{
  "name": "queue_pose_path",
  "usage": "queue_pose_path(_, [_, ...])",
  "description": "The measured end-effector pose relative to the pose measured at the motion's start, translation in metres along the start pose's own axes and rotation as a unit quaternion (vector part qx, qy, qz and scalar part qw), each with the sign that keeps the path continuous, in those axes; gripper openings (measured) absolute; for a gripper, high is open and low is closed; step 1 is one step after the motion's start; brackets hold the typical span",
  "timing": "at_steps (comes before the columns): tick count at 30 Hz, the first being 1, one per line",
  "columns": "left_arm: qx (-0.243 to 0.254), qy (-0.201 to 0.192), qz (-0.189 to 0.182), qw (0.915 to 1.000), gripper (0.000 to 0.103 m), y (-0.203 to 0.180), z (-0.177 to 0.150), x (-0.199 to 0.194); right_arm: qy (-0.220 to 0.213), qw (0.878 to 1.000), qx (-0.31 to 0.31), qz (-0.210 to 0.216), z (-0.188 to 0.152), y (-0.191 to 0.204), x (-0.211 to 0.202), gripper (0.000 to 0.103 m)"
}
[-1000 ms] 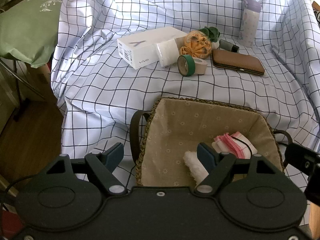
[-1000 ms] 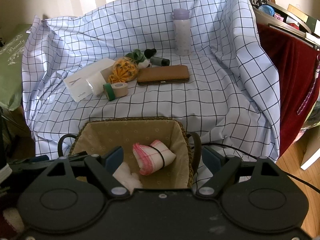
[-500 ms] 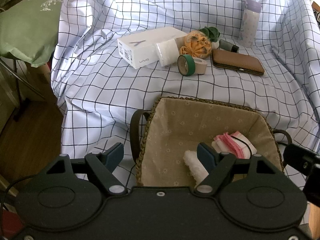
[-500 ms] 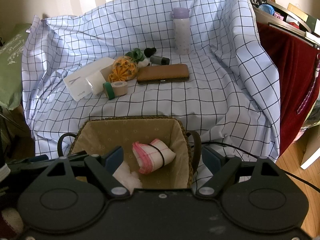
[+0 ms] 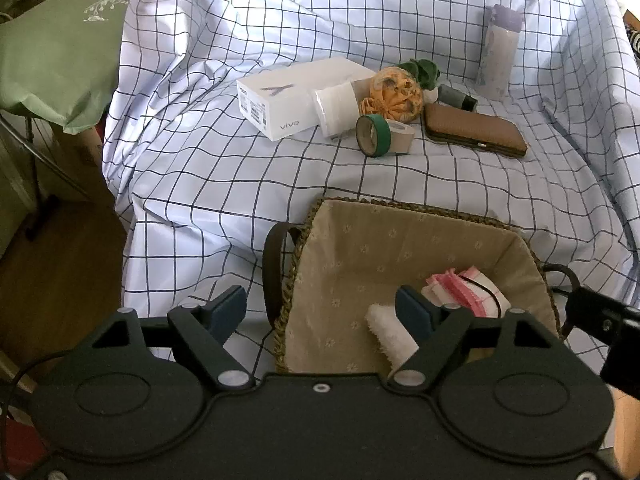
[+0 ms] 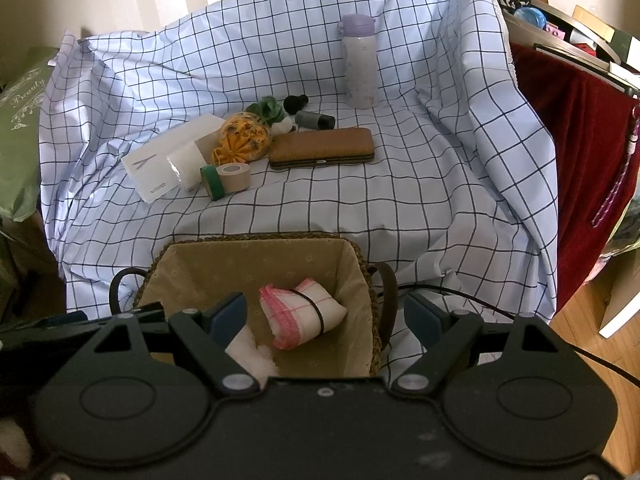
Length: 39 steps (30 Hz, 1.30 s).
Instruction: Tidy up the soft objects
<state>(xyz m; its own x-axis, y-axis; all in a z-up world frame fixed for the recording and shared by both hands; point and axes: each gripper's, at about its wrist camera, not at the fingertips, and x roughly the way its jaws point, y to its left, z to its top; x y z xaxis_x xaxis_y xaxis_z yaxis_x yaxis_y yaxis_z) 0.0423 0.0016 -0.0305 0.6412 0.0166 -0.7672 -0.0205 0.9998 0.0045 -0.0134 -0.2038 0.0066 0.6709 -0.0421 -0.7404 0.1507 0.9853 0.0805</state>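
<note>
A woven basket [image 5: 400,210] [image 6: 256,237] with a beige lining sits at the near edge of the checked cloth. Inside it lie a rolled pink-edged white cloth [image 5: 468,286] [image 6: 304,312] bound with a black band, and a fluffy white roll [image 5: 390,330] [image 6: 252,354]. An orange plush ball [image 5: 396,94] [image 6: 244,140] with green leaves lies further back among the other items. My left gripper [image 5: 320,310] is open and empty over the basket's left rim. My right gripper [image 6: 326,316] is open and empty over the basket's right side.
On the cloth stand a white vivo box [image 5: 288,100] [image 6: 160,168], a white roll [image 5: 336,110], tape rolls [image 5: 380,136] [image 6: 226,178], a brown case [image 5: 474,130] [image 6: 322,148] and a lilac bottle [image 5: 498,52] [image 6: 360,66]. A green cushion [image 5: 60,48] is left, a red drape [image 6: 580,184] right.
</note>
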Motion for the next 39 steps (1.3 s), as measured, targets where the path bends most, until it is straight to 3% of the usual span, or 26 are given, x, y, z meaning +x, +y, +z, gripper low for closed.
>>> queue_pose_path(7, [-0.005,-0.012,-0.002,0.9999,0.088,0.004,0.004,-0.003,-0.003,1.000,-0.009,-0.006,0.003,0.002,0.004,0.087])
queue_pose_path(20, [0.010,-0.012,0.008,0.9998,0.090,0.007,0.028,0.010,0.000,1.000,0.000,-0.011,0.025,0.001,0.023,0.090])
queue_pose_path(39, [0.018,0.032,-0.005,0.9993,0.089,0.005,0.072,0.070,0.042,0.999,-0.002,-0.023,0.070,0.007,0.083,0.090])
